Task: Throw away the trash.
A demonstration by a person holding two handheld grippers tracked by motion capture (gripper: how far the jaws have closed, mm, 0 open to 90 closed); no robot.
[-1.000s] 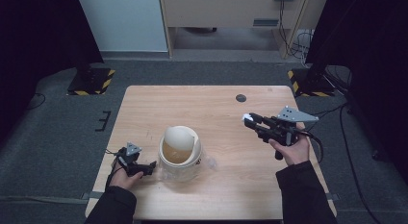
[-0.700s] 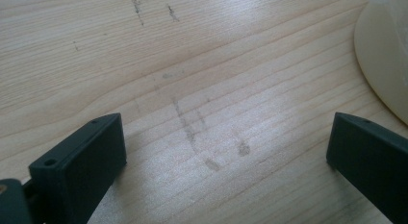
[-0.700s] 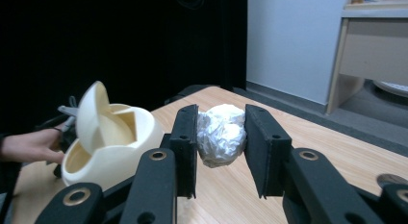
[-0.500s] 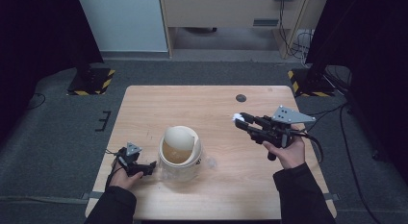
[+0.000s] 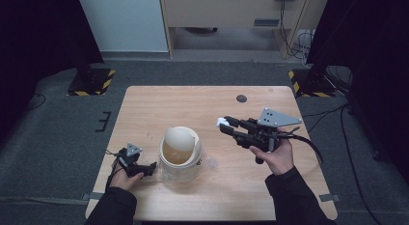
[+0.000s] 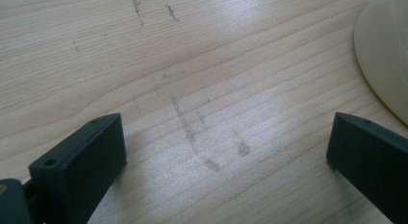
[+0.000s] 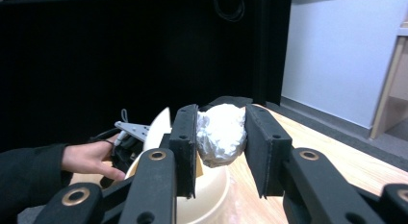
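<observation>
Nearest the person, the left gripper [image 5: 144, 169] rested low on the pale wooden table [image 5: 202, 102], its jaws spread wide with bare wood between them, just beside the cream round plastic bin with a swing lid [image 5: 180, 155]. To the right of the bin, the right gripper [image 5: 224, 125] was held above the table, its jaws clamped on a crumpled white wad of paper [image 7: 220, 132]. Farther off, a small dark round disc [image 5: 241, 98] lay near the table's far edge

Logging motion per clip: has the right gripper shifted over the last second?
Yes. In the high view the right gripper, shut on a white wad, has moved left, away from the table's right edge and toward the cream bin, which stayed put.
</observation>
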